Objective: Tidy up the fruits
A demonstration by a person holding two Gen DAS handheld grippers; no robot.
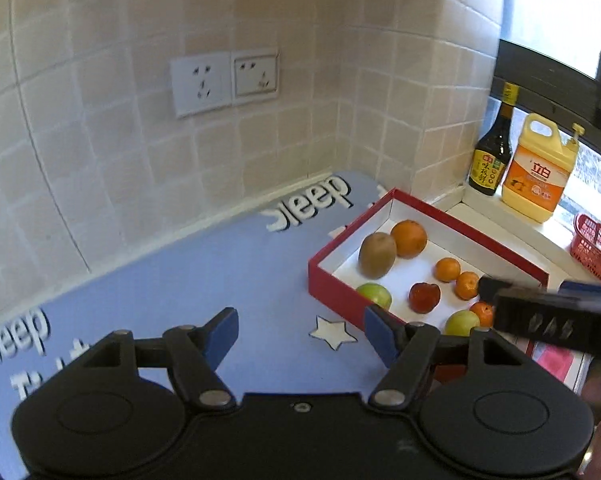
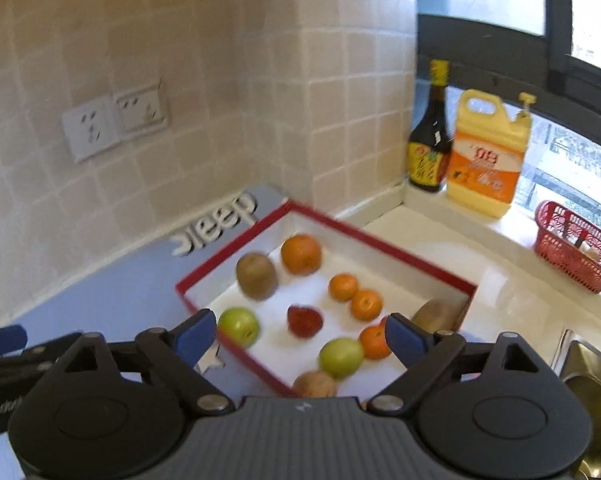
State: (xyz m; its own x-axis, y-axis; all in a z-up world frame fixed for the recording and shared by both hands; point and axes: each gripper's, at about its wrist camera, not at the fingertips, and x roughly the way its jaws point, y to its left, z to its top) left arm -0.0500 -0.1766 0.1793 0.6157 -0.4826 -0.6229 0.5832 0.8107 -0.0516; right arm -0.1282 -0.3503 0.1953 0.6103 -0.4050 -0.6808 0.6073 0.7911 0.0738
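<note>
Partly hidden kiwi (image 2: pixel 315 384) sits behind right tongs (image 2: pixel 300 334); both tongs, left (image 1: pixel 300 332) included, gape empty.

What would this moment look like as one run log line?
left gripper: jaws open, empty | right gripper: jaws open, empty | fruits: all in red box | box: on blue mat

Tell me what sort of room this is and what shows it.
Most likely a home kitchen: tiled walls around a countertop, a dark sauce bottle beside a yellow detergent jug on the window ledge, and a sink at the right.
</note>
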